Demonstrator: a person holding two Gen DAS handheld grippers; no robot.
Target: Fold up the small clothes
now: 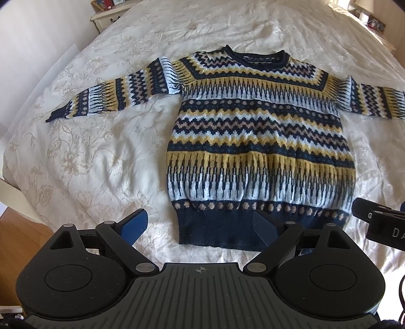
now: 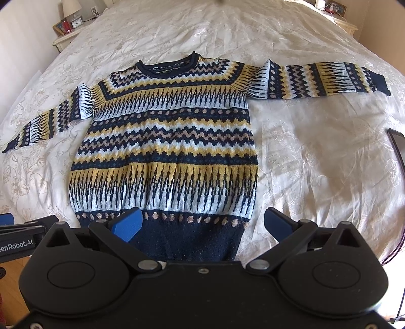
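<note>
Sweater (image 1: 258, 141) lies flat and face up on the bed (image 1: 101, 157), spread out on the cream floral bedspread. Its long axis runs from the near edge of the bed toward the far end: the navy hem (image 1: 222, 232) is nearest the tongs, the navy collar (image 1: 255, 54) points away toward the headboard side.

Nearest, the left gripper (image 1: 200, 227) hovers at the near edge with its blue fingers spread wide apart and nothing between them. Its right finger (image 1: 265, 231) sits over the hem band, while its left finger (image 1: 134, 225) is over bare bedspread just beside the hem's left corner. The right gripper (image 2: 202, 224) is likewise spread wide and empty; its left finger (image 2: 126, 224) overlaps the hem band, and its right finger (image 2: 278, 222) is over the bedspread just off the hem's right corner. So the two tongs bracket the hem, one at each bottom corner. Whether any finger touches the knit cannot be told.

Farther on, the body rises in navy, yellow and pale blue bands. Both sleeves stretch out sideways: the left sleeve (image 1: 111, 98) slopes down toward the bed's left edge, and the right sleeve (image 2: 326, 81) runs nearly straight toward the right edge.

Beyond the collar, a nightstand (image 1: 108, 17) stands at the far left corner and another (image 2: 346, 25) at the far right.
</note>
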